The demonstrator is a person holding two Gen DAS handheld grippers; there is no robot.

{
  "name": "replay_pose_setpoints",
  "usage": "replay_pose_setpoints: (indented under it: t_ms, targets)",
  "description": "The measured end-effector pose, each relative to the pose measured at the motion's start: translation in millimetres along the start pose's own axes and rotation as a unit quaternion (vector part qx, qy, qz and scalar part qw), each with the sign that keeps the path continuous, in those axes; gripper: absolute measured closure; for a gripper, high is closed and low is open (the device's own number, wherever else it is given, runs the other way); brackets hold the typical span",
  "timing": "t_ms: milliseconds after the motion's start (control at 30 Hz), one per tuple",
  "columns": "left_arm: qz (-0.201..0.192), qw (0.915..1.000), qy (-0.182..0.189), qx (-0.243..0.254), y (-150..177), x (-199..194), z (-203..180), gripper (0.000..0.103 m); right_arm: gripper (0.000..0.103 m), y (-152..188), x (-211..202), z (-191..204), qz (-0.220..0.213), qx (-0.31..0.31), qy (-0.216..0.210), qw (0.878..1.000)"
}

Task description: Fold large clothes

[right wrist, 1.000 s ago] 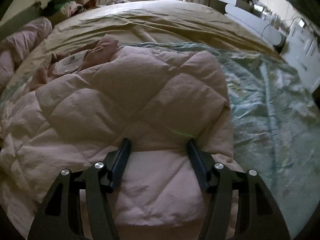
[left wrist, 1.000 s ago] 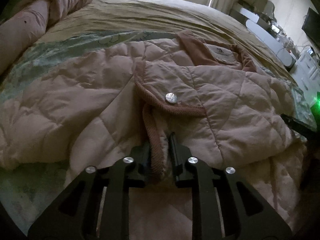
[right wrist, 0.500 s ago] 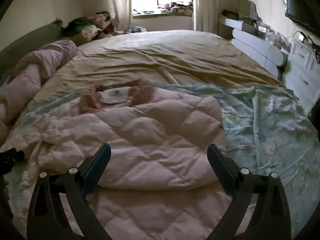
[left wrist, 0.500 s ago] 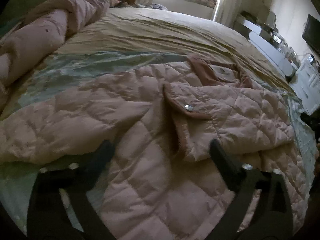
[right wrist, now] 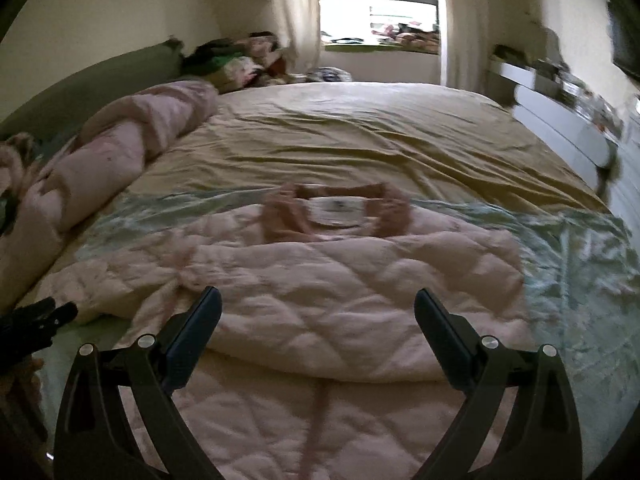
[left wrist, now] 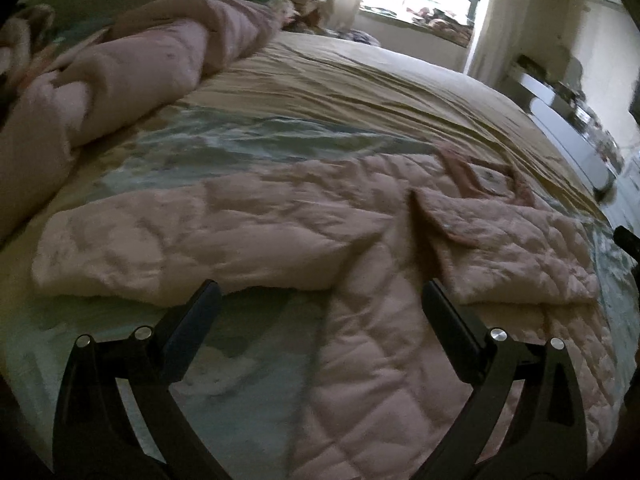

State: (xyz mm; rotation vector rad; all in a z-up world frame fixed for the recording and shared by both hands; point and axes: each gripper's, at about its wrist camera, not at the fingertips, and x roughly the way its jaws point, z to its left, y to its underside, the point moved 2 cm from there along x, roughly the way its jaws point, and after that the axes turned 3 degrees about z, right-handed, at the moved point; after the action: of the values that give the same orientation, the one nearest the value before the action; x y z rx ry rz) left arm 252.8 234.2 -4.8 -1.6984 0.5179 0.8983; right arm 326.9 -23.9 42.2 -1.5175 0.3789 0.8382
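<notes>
A pink quilted jacket [left wrist: 360, 240] lies spread on the bed, collar [left wrist: 484, 176] away from me. Its right sleeve is folded across the chest [left wrist: 512, 256]; its left sleeve [left wrist: 160, 240] stretches out flat to the left. My left gripper [left wrist: 320, 304] is open and empty, raised above the jacket's lower left part. In the right wrist view the jacket [right wrist: 340, 292] shows with the folded sleeve on top and the collar [right wrist: 340, 212] beyond. My right gripper [right wrist: 318, 308] is open and empty above the jacket's lower part.
The bed has a beige sheet [right wrist: 360, 132] and a pale green patterned cover [left wrist: 240, 140] under the jacket. A rolled pink duvet [left wrist: 120, 76] lies along the left side. White furniture [right wrist: 560, 120] stands to the right, a window [right wrist: 380, 12] behind.
My left gripper let go of the sleeve cuff, opened wide and pulled back and up. My right gripper opened wider and also lifted away; the folded sleeve stays on the chest.
</notes>
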Motion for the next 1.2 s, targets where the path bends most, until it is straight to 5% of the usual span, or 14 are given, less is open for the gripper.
replay_pose_setpoints:
  t_ms: [667,1200]
  targets:
    - [-0.003,0.9936,-0.065,-0.092,27.8,-15.0,129.0,0.009,0.007,-8.3,21.4,165.7,0.000,-0.103,-0.103,0.989]
    - [0.013,0.9820,-0.073,-0.174,46.9,11.4,202.8,0.009,0.007,13.0,63.4,295.5,0.038,-0.191,-0.162,0.967]
